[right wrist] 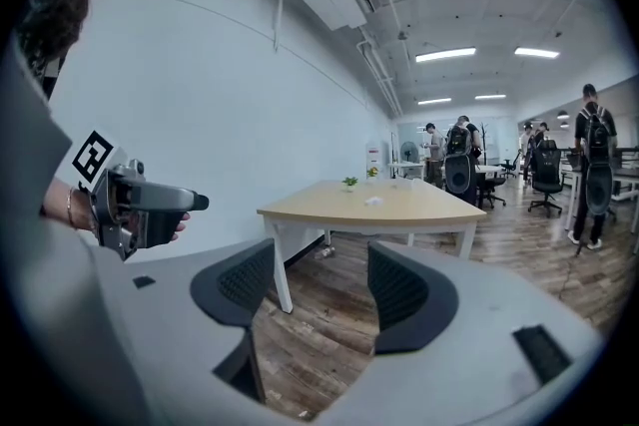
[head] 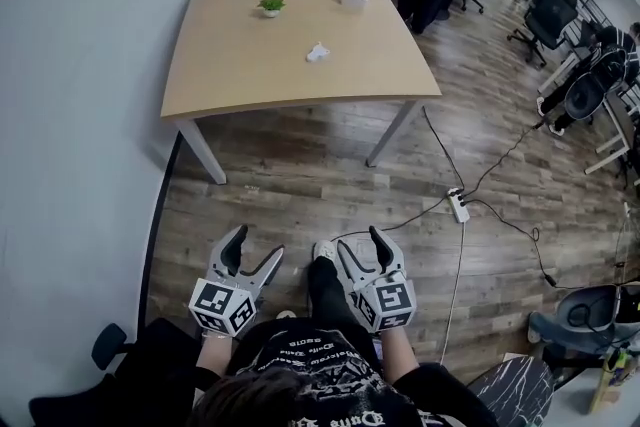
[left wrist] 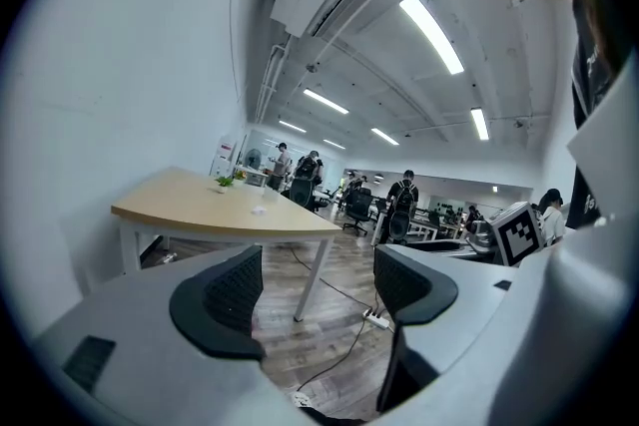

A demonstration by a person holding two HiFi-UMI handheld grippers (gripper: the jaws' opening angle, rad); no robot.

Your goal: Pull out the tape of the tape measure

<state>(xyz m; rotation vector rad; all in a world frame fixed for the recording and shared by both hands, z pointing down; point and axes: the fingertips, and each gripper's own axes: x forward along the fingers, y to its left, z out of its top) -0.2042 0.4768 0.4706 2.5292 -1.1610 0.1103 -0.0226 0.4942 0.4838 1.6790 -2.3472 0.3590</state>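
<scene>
The left gripper (head: 255, 250) and the right gripper (head: 362, 245) are held low and close to the body, over the near part of the wooden floor and well apart from the desk (head: 230, 65). In the left gripper view the fingers (left wrist: 235, 292) stand spread apart, with only floor and the desk leg seen between them. In the right gripper view the fingers (right wrist: 245, 284) are likewise apart and nothing is gripped.

A small white thing (head: 317, 52) lies near the middle of the desk. It is judged to be the tape measure, though it is too small for this to be settled. A potted plant (head: 271, 5) stands further off to its left.

The step in hand is judged to be the approach, and no part of the pull has been done. The desk should be reached squarely from its near edge, and the power strip (head: 459, 205) and its cables on the floor to the right should be kept clear of. Both pairs of fingers are best left wide until they are around their targets. The case should then be clamped across its flat sides by one gripper and kept down on the desk. The tape's end tab should be pinched by the other gripper and drawn straight out in line with the slot, so that the case is not dragged or tipped.
</scene>
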